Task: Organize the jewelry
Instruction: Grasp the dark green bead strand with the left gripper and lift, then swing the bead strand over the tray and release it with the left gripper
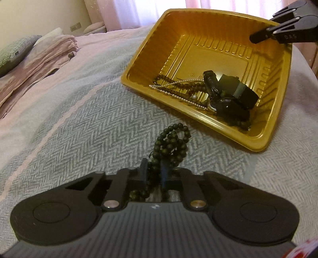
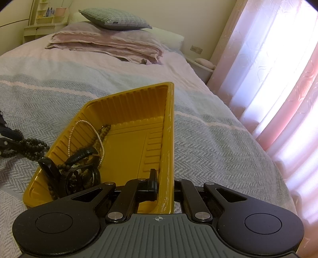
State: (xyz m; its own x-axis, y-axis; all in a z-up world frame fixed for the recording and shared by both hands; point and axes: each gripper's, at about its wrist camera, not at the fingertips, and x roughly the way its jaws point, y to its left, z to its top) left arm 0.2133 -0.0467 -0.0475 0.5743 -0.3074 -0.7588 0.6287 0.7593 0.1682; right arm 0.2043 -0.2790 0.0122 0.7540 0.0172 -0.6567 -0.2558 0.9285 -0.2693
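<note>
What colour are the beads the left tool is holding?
Dark green, nearly black; the beads show best in the left wrist view, bunched between the left tool fingers.

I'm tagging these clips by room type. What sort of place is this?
Most likely a bedroom: the gold tray sits on a made bed with a pillow on folded bedding, beside pink window curtains.

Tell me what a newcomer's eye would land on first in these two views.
The golden plastic tray on the herringbone bedspread, with a pearl strand, dark beads and black pieces heaped in one corner. Next, the dark bead necklace bunched between the left gripper fingers, just outside the tray. The right gripper clamps the tray's side wall, one finger inside and one outside.
</note>
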